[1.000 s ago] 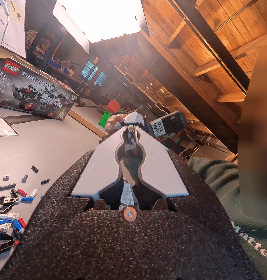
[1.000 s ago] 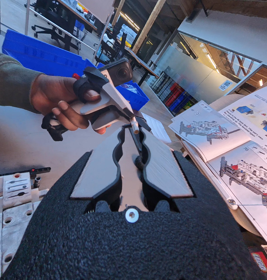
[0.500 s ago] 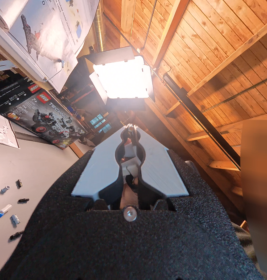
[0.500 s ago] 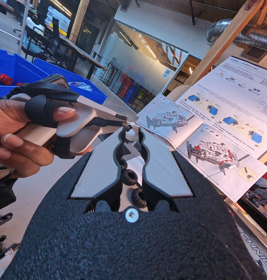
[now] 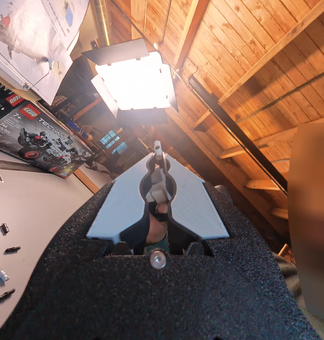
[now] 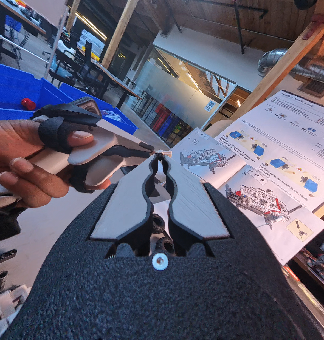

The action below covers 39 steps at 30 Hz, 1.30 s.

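The left gripper has its fingers drawn narrow, pinching a small pale connector that sticks out past the tips; the right gripper has its fingers just as narrow, and they appear to nip a tiny black peg at the very tip. In the right wrist view the left gripper, held in a hand, comes in from the left; the pale connector sits right at the black peg, touching or nearly so, both raised above the worktop; whether the peg has gone into the connector I cannot tell.

Counted: two grippers, one connector, one peg; two black tyres lie on the worktop, seen through the gap between the right fingers; four small loose pieces, three dark and one grey, lie on the worktop in the left wrist view; one toy box stands at its far edge under one bright lamp; one open booklet and one printed sheet are propped to the right; two blue bins stand behind, one red piece in the nearer.
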Motion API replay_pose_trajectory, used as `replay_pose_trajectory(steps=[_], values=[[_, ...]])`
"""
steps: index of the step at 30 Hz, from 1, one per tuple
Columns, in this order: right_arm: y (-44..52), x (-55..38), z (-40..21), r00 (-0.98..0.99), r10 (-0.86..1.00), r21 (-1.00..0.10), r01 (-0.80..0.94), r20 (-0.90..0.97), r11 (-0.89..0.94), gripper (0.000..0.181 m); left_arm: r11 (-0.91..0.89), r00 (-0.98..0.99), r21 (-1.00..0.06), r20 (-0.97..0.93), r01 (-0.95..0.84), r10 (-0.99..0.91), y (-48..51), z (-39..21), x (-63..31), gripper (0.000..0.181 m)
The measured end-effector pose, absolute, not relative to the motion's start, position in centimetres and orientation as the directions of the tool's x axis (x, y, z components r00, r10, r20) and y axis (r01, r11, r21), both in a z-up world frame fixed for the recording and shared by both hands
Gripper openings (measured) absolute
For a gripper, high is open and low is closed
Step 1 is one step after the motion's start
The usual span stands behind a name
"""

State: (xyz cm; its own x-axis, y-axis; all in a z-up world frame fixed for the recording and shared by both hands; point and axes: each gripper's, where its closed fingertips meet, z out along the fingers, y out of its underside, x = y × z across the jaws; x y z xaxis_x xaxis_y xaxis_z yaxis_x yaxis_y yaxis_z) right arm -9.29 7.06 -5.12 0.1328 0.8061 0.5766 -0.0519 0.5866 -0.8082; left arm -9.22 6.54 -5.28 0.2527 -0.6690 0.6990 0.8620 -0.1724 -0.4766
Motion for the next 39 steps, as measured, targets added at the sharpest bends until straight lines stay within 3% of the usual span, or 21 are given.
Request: replay_pose_trajectory(steps=[2,5,8,12,16,17,19,20,23,26,29,35,39], values=[[6.5,-8.9,-5.1,0.056,0.81,-0.805,-0.087,0.584,0.586,0.003,-0.196,0.288,-0.559,0.659,0.806,-0.695,6.2,-5.1,-8.8,0.008],[5.2,-8.2,-5.0,-0.063,0.825,-0.823,-0.143,0.562,0.55,0.003,-0.238,0.263,-0.584,0.642,0.776,-0.72,5.8,-4.4,-8.4,0.025],[4.7,-7.9,-5.0,-0.092,0.824,-0.825,-0.161,0.56,0.542,0.003,-0.267,0.261,-0.618,0.629,0.739,-0.732,5.4,-4.3,-7.5,0.009],[4.6,-7.9,-5.1,-0.103,0.817,-0.82,-0.16,0.567,0.549,0.003,-0.294,0.243,-0.619,0.634,0.728,-0.734,5.2,-4.3,-7.4,0.005],[4.7,-7.9,-5.2,-0.138,0.847,-0.853,-0.19,0.513,0.485,0.002,-0.223,0.359,-0.697,0.584,0.682,-0.728,5.2,-4.3,-7.5,0.004],[4.8,-7.8,-5.2,-0.159,0.858,-0.867,-0.201,0.489,0.457,0.002,-0.215,0.368,-0.701,0.58,0.68,-0.727,5.2,-4.3,-7.7,0.005],[5.9,-6.4,-4.0,-0.191,0.892,-0.897,-0.257,0.411,0.359,0.002,-0.134,0.33,-0.576,0.627,0.807,-0.706,5.0,-3.3,-12.7,0.005],[6.9,-5.7,-3.3,-0.183,0.9,-0.901,-0.265,0.396,0.343,0.001,-0.066,0.383,-0.578,0.618,0.813,-0.687,4.4,-3.1,-15.5,0.005],[7.7,-6.2,-4.9,-0.232,0.88,-0.908,-0.175,0.414,0.381,0.003,-0.064,0.546,-0.772,0.503,0.633,-0.67,4.2,-3.3,-13.0,0.006],[10.0,-8.3,-11.9,-0.299,0.872,-0.9,0.081,0.388,0.428,0.003,-0.109,0.639,-0.869,0.435,0.484,-0.635,5.8,-5.3,-10.1,0.007],[11.4,-8.5,-17.7,-0.365,0.888,-0.897,0.231,0.279,0.376,0.003,-0.138,0.698,-0.894,0.421,0.425,-0.579,6.7,-7.3,-10.6,0.007],[11.1,-8.9,-19.8,-0.398,0.889,-0.913,0.233,0.224,0.334,0.004,-0.237,0.755,-0.892,0.453,0.386,-0.475,8.1,-11.7,-12.3,0.007],[11.2,-9.6,-22.9,-0.404,0.882,-0.861,0.327,0.244,0.388,0.004,-0.289,0.737,-0.869,0.494,0.402,-0.461,8.5,-13.7,-12.4,0.007]])
